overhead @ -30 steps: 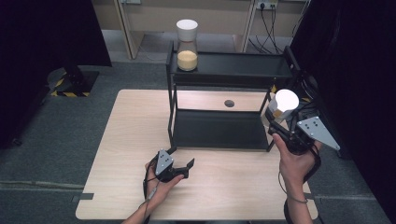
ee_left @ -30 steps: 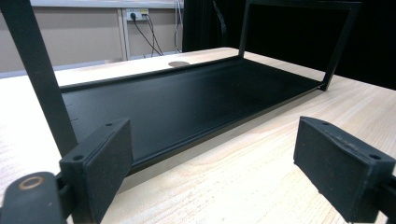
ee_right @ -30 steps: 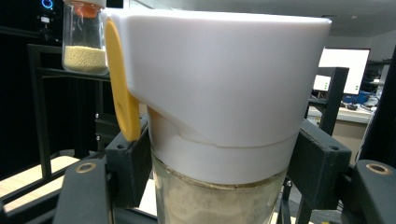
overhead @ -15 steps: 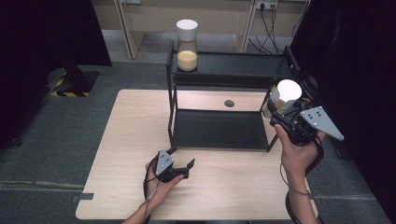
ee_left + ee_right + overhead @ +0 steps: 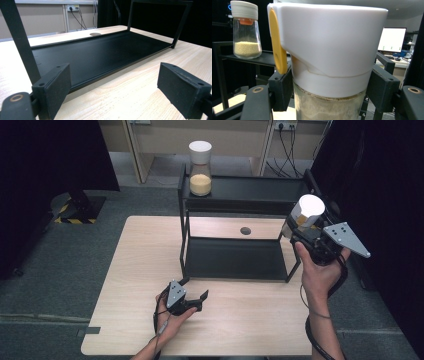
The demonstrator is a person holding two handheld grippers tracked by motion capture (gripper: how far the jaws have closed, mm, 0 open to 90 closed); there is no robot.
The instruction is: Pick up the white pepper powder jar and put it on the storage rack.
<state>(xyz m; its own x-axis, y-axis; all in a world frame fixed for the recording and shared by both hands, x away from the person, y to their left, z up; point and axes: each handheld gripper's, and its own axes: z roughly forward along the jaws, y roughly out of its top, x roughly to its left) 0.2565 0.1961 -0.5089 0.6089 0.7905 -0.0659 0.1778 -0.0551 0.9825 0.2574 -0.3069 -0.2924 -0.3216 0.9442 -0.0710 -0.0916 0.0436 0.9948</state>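
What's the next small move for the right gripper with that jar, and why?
Probably carry the jar left over the rack's top shelf and lower it beside the other jar. The right gripper clamps it upright near the shelf's right end; the left gripper sits idle, open.

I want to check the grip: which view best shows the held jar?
The right gripper view: the jar sits close up, clamped between the pads. The high view shows it small in the right gripper.
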